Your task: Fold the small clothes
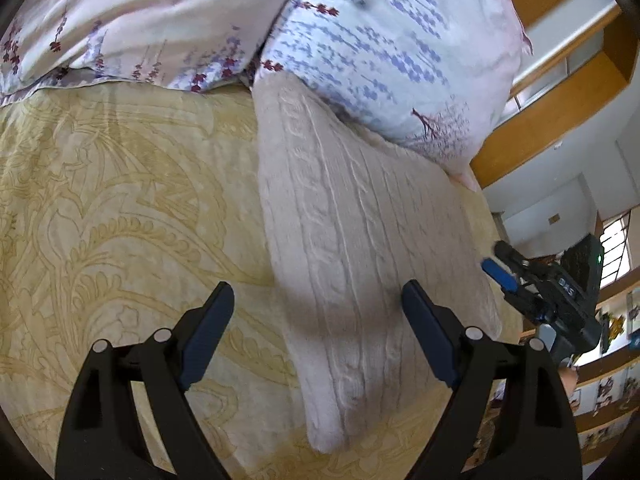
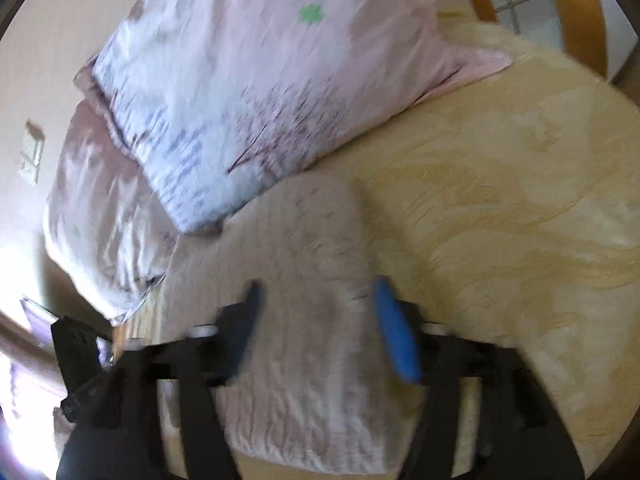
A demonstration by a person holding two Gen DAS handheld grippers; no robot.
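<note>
1. Setting. A bed covered by a yellow bedspread (image 1: 120, 200) with a pale paisley pattern; two floral pillows (image 1: 380, 48) lie along its far edge.

2. Task object. A cream cable-knit garment (image 1: 352, 232), folded into a long panel, lies flat on the bedspread. Its far end touches, and partly tucks under, the nearer pillow; its near end tapers to a rounded corner between the two black arms of the left gripper.

3. Left gripper (image 1: 318, 304). The jaws stand wide apart and grasp nothing. The garment's near portion lies below and between the two fingers: the left finger hangs over bare bedspread beside the garment's left edge, and the right finger over the knit itself. Whether the tips touch the fabric cannot be told.

4. Right gripper (image 2: 316, 308), own view (blurred). The jaws are spread, with the blue pads well apart. The garment (image 2: 304, 320) runs lengthwise through the gap and fills most of it; the left finger overlaps the knit, and the right finger stands at or just past its right edge. Neither pad can be seen pressing on the cloth.

5. Right gripper seen from the left wrist (image 1: 520, 276). It sits at the garment's right edge, beside the bed's side.

6. Background. Wooden framing (image 1: 560, 92) and a pale wall.
</note>
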